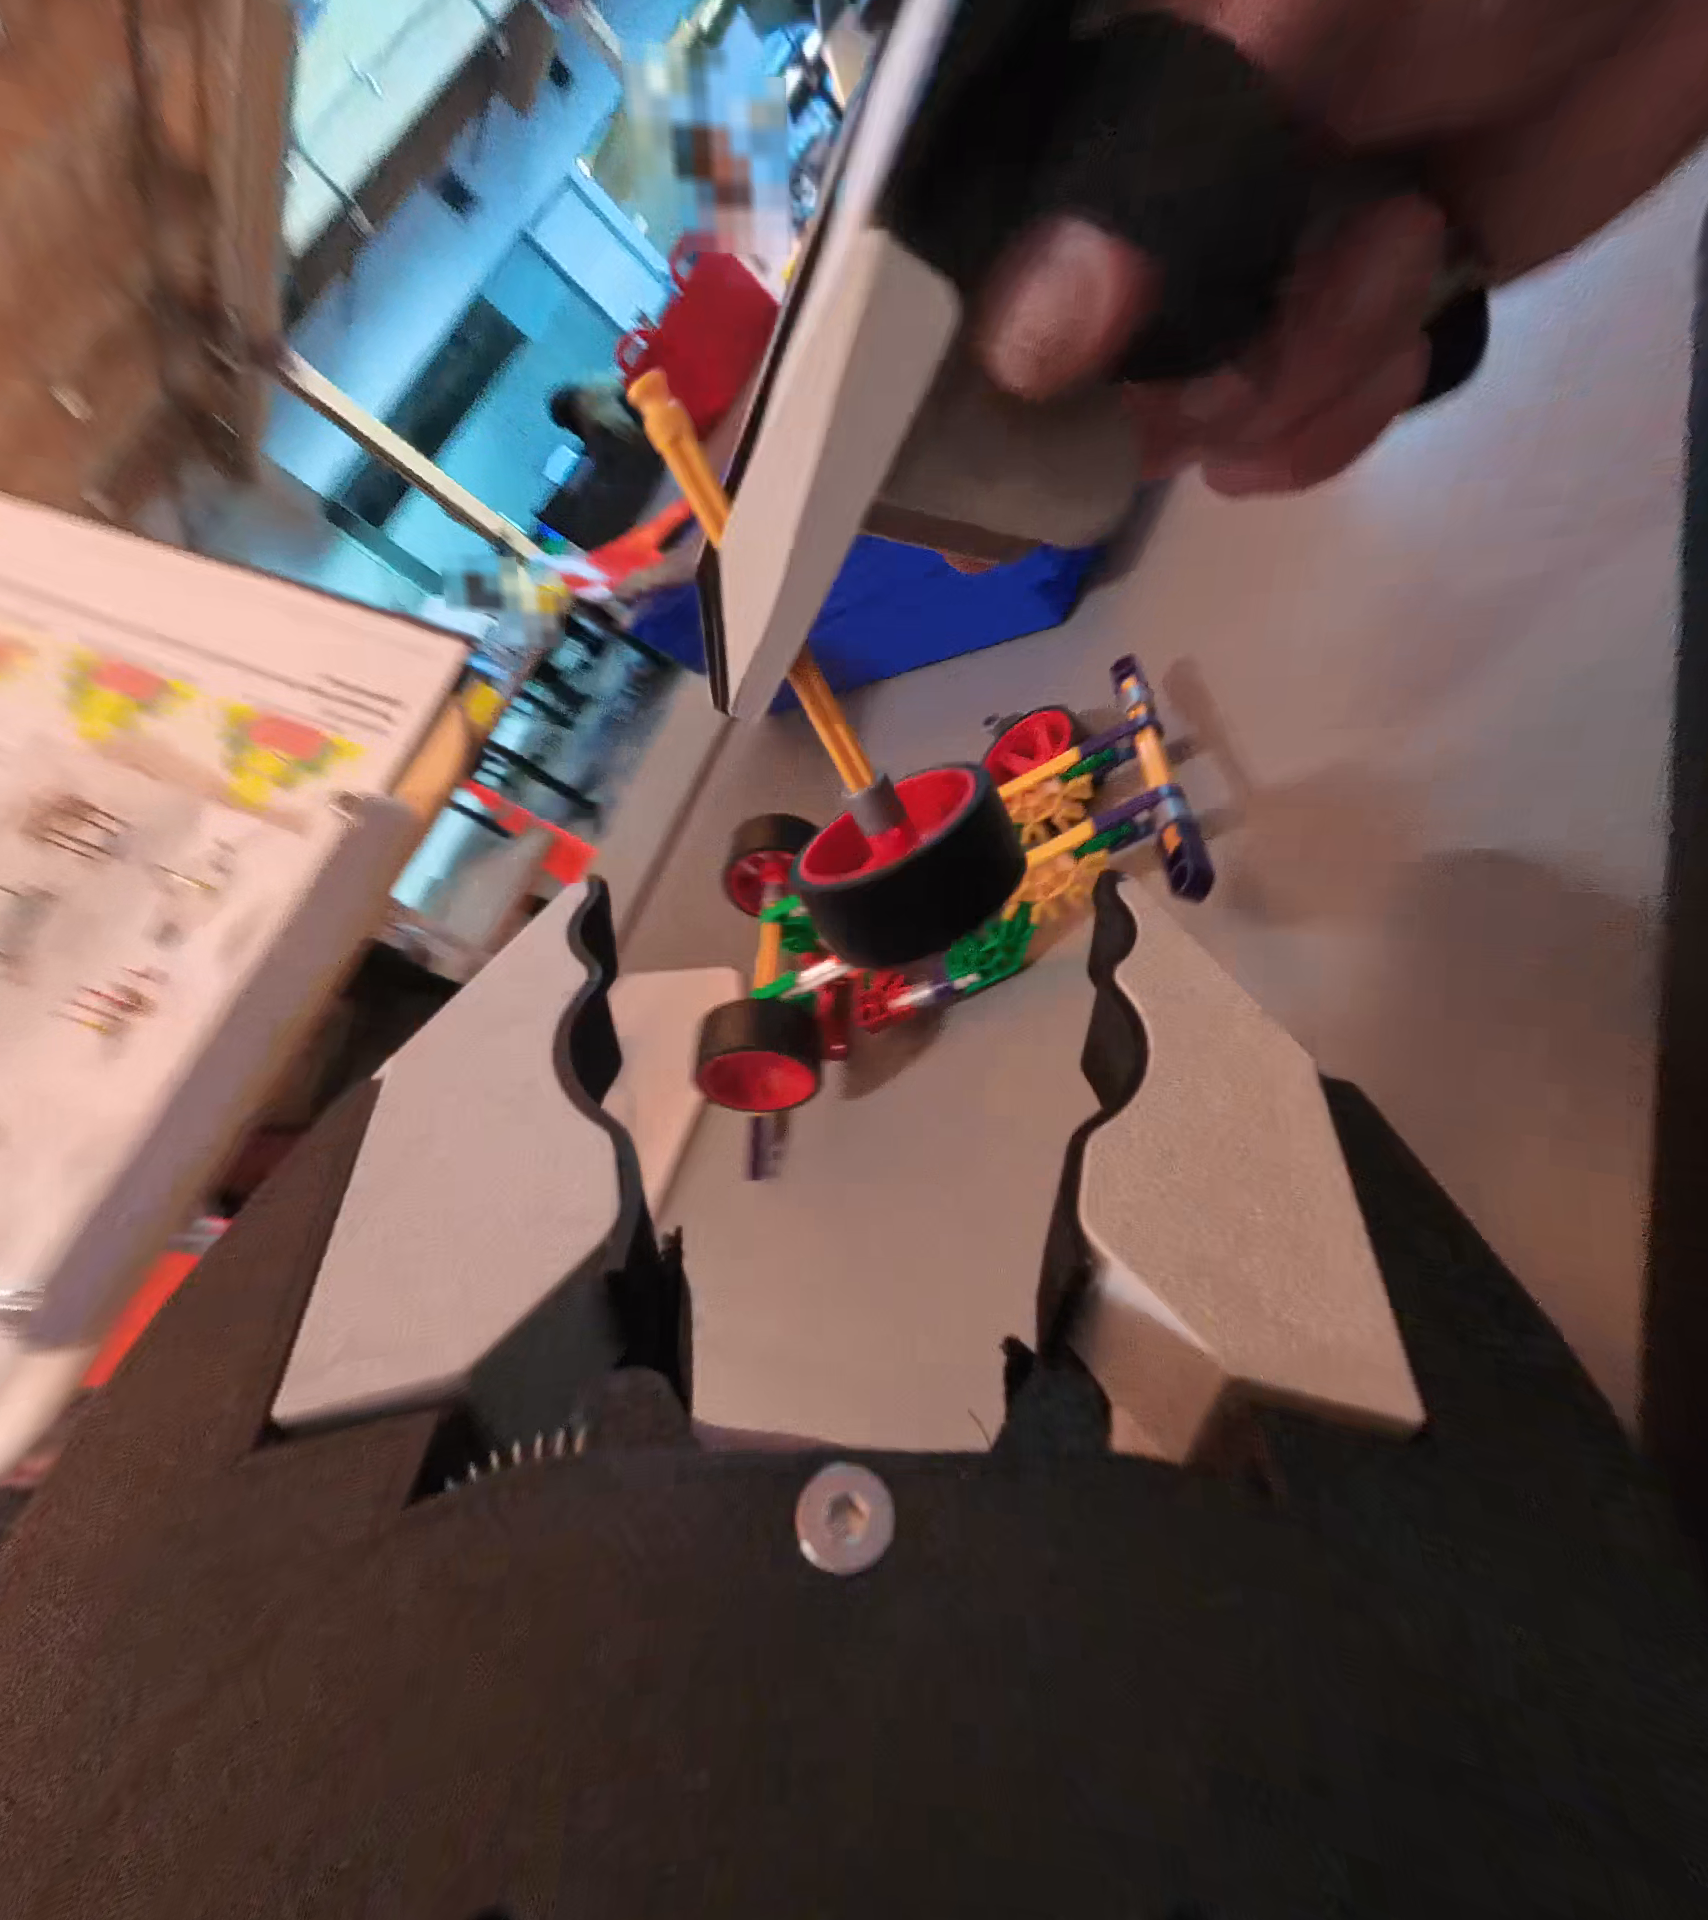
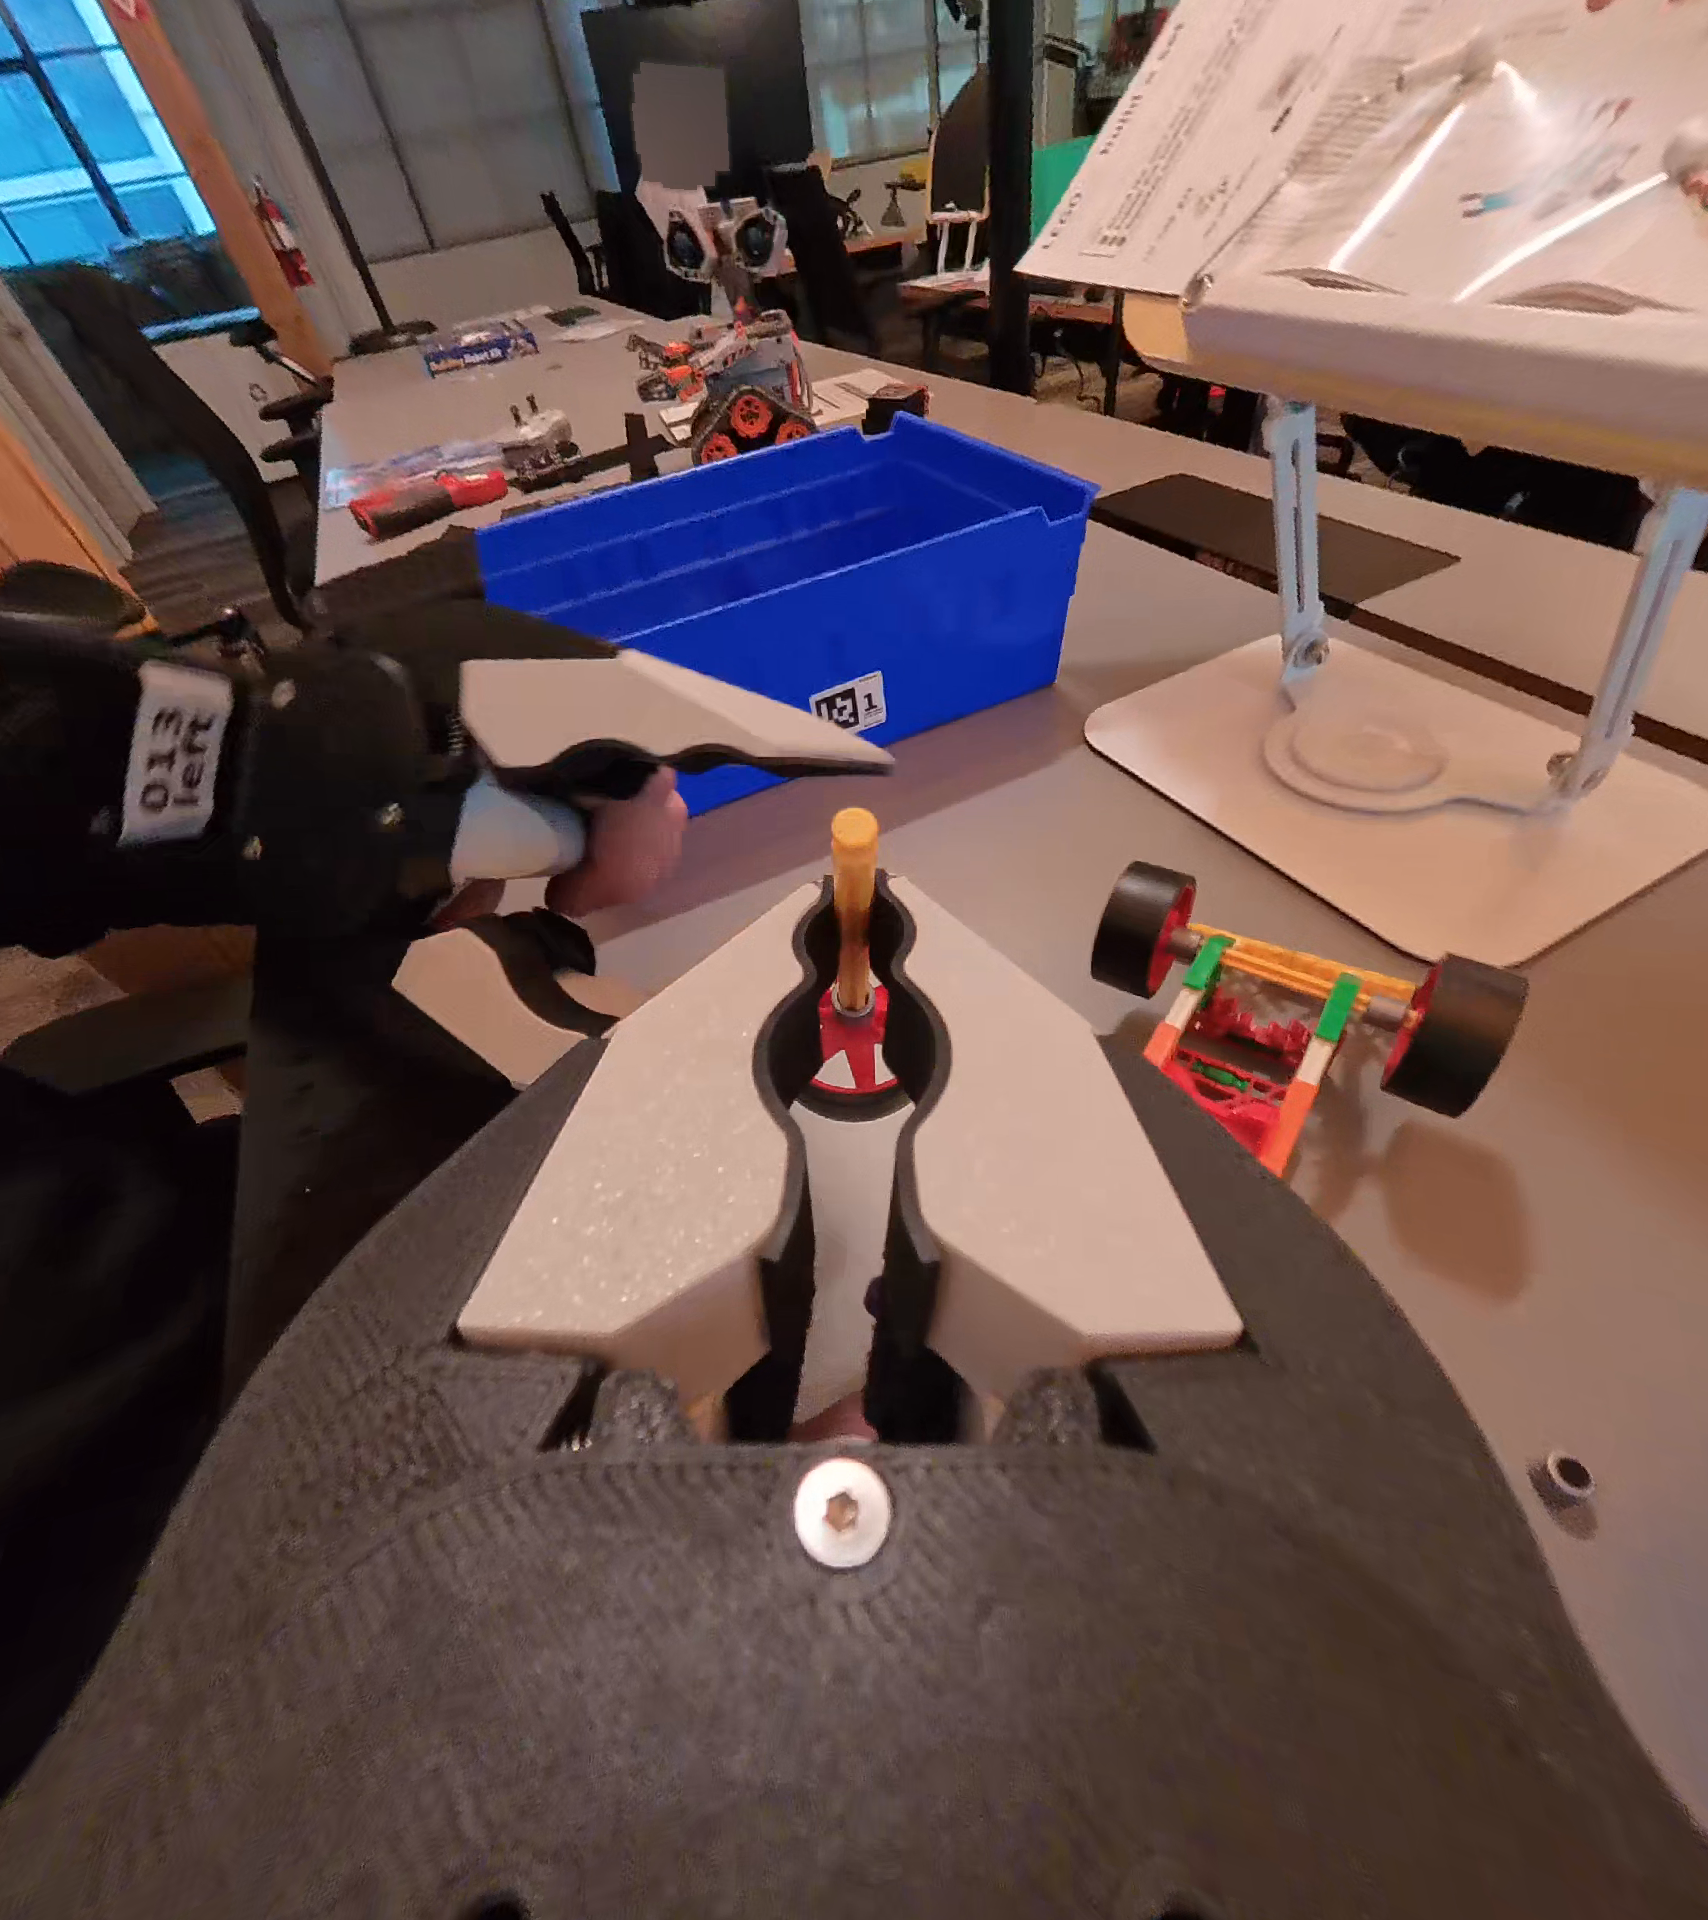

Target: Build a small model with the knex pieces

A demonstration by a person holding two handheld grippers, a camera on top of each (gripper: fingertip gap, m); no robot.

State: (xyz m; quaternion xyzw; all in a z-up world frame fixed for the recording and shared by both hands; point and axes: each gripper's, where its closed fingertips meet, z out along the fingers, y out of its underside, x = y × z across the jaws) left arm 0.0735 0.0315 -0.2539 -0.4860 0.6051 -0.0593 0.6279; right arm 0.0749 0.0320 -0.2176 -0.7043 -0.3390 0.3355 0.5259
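Note:
My right gripper [image 2: 855, 896] is shut on a yellow rod [image 2: 852, 883] that carries a black wheel with a red hub [image 2: 855, 1055] on its lower end. In the left wrist view this gripper [image 1: 741, 696] comes in from above and holds the rod [image 1: 829, 717] and the wheel [image 1: 907, 862] just over a small toy car [image 1: 1089, 821]. The car [image 2: 1297, 1018] is built of coloured rods and has black and red wheels. It rests on the grey table [image 2: 1608, 1195]. My left gripper [image 1: 850, 899] is open and empty, its fingers either side of the wheel but short of it.
An empty blue bin [image 2: 777, 592] stands behind the car. A white stand [image 2: 1401, 790] with a printed sheet [image 2: 1401, 156] is at the right, and also shows in the left wrist view [image 1: 102, 831]. A small ring [image 2: 1564, 1475] lies on the table. Other tables with toys are farther back. Both grippers' tips are close together, under 4 cm apart.

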